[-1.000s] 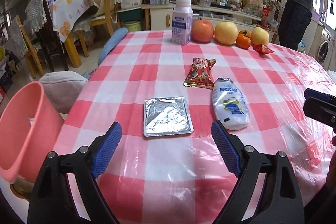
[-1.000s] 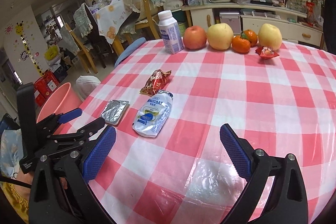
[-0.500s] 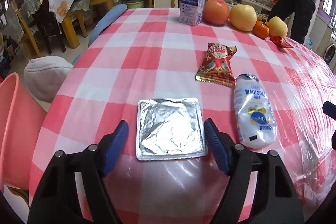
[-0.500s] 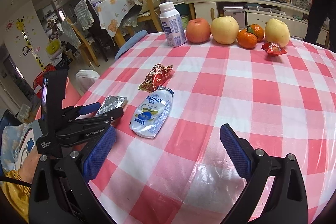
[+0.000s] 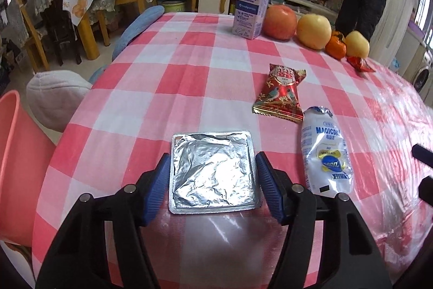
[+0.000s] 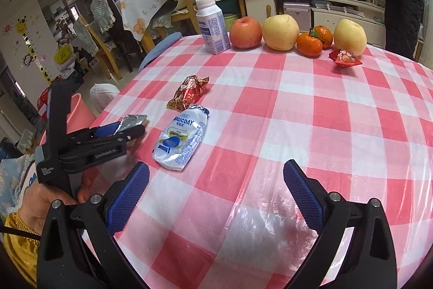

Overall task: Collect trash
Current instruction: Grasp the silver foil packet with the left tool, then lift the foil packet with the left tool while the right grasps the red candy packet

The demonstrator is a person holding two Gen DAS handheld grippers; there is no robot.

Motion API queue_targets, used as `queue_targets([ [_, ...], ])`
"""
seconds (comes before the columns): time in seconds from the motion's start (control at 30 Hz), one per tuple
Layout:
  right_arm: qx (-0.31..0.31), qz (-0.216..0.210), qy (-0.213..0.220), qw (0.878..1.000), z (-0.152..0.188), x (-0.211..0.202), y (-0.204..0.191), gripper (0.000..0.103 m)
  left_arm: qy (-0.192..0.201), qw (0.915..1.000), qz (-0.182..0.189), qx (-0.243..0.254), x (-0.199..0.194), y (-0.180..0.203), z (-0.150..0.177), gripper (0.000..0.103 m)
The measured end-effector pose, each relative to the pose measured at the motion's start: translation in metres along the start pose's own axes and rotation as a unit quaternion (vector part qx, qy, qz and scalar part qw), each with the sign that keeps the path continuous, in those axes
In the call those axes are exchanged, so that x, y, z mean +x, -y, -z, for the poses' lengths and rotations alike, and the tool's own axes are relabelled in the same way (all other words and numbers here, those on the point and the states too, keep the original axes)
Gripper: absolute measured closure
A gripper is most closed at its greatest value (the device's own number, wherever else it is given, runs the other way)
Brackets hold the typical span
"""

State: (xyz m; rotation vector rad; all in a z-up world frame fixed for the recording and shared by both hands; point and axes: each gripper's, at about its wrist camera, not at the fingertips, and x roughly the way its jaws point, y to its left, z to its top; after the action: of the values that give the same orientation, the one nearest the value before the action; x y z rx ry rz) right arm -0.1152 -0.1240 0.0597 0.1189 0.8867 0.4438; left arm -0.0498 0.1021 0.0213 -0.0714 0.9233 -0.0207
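I've got the table (image 5: 189,67) filling both views, red-and-white check cloth under clear plastic. Off its left edge sits a pink bin (image 5: 16,153), w/ a grey cushion (image 5: 56,96) just behind it.

At the far edge there's a row: milk bottle (image 5: 251,10), red apple (image 5: 280,22), yellow pear (image 5: 314,31), tangerines (image 6: 314,41) and a second pear (image 6: 349,35), all close together, some touching. A small red candy wrapper (image 6: 345,57) lies just in front of that last pear.

Mid-table: a flattened white drink pouch (image 5: 326,153) lying on its side, and a red snack wrapper (image 5: 281,95) just beyond it, nearly touching its top end.

My left claw (image 5: 213,175) is down at the foil packet (image 5: 213,169), which lies flat near the table's near-left edge. Jaws are closing; the packet is between the blue pads, one at each side edge. The left pad is right at the edge, the right one v. close; can't see a firm squeeze yet, the foil is uncrumpled at the sides.

My right claw (image 6: 216,188) hangs over bare cloth, jaws wide apart, nothing between them.
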Motion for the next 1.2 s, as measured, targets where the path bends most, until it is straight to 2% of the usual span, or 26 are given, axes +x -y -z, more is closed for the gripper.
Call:
queue_targets([
  [0.13, 0.005, 0.000, -0.005, 1.000, 0.000, 0.005, 0.002, 0.005, 0.017, 0.9987, 0.022, -0.043, -0.012, -0.025, -0.007, 0.039],
  [0.37, 0.001, 0.002, -0.013, 1.000, 0.002, 0.015, -0.003, 0.005, 0.069, 0.9933, 0.035, -0.086, -0.047, -0.067, -0.021, 0.039],
  [0.67, -0.001, 0.007, -0.017, 1.000, 0.003, 0.029, -0.008, 0.005, 0.085, 0.9910, 0.049, -0.091, -0.052, -0.075, -0.023, 0.039],
  [0.77, 0.005, 0.026, 0.001, 1.000, -0.001, 0.026, -0.004, 0.005, 0.084, 0.9910, 0.055, -0.089, -0.049, -0.075, -0.022, 0.039],
  [0.93, 0.049, 0.071, 0.049, 0.995, -0.015, 0.012, 0.027, 0.005, 0.080, 0.9913, 0.065, -0.082, -0.047, -0.071, -0.021, 0.039],
  [1.03, 0.053, 0.116, 0.063, 0.990, -0.025, 0.009, 0.045, 0.005, 0.078, 0.9921, 0.069, -0.069, -0.047, -0.060, -0.026, 0.039],
  [1.2, 0.058, 0.151, 0.074, 0.984, -0.043, 0.010, 0.077, 0.005, 0.072, 0.9946, 0.068, -0.030, -0.048, -0.035, -0.041, 0.039],
])
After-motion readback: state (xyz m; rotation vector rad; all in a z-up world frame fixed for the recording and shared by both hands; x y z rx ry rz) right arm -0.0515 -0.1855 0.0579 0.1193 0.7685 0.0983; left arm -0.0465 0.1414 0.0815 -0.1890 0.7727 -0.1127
